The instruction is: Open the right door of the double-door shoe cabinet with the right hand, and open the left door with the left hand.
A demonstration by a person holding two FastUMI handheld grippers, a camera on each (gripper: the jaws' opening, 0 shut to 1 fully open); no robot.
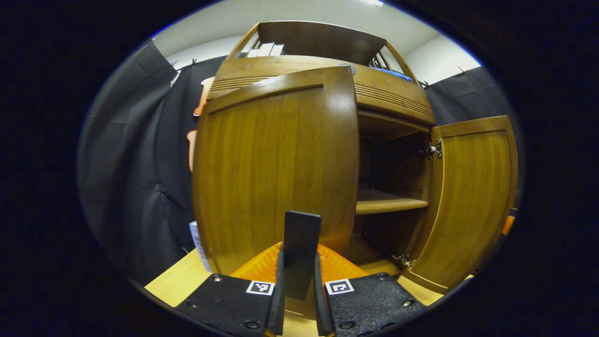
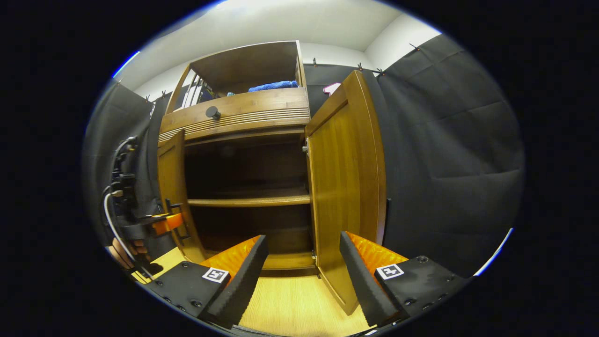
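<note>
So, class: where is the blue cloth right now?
In the right gripper view the blue cloth lies in the cabinet's open top compartment, at its right end, above the round knob and the open right door.

No readable text

Square black-and-white coded markers (image 1: 259,287) sit on the gripper bodies; they carry patterns, not words. A white label (image 1: 198,243) beside the cabinet door is too blurred to read.

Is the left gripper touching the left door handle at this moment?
Touching. In the left gripper view the left gripper has both fingers pressed against the dark upright handle of the left door, no gap either side.
</note>
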